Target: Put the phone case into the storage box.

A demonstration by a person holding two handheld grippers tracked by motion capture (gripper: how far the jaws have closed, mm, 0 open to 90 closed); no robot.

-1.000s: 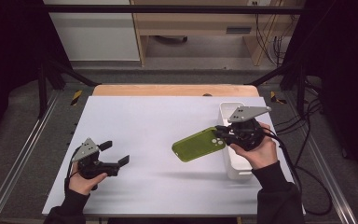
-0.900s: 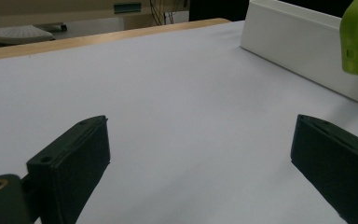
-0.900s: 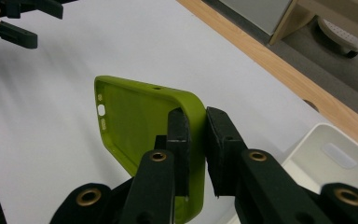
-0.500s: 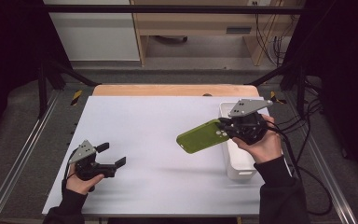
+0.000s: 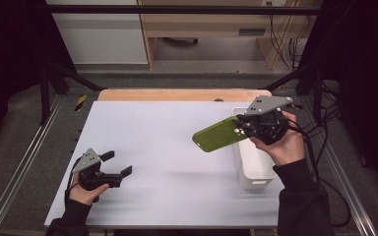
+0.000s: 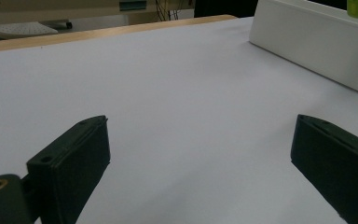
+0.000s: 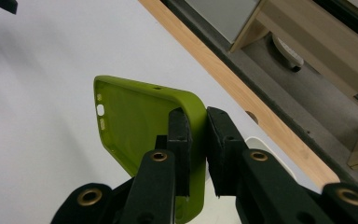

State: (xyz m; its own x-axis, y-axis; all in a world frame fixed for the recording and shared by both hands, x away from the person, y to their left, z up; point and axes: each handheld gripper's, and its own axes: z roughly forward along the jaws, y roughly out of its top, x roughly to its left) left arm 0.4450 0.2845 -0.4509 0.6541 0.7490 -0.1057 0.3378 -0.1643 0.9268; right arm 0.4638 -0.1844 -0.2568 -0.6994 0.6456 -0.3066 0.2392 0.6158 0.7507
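A green phone case hangs in the air over the right part of the white table, just left of a white bin. My right gripper is shut on one edge of the case. In the right gripper view the case shows its hollow inside, with its side wall pinched between the two black jaws of the right gripper. My left gripper rests low near the table's front left, open and holding nothing. In the left gripper view its pads stand wide apart over bare table.
The white bin stands along the right edge of the white table top. A wooden strip runs along the far edge. Cables trail off to the right of the table.
My right gripper has lifted the green case and carried it up and toward the far right, above the bin's left rim. The left gripper has stayed put.
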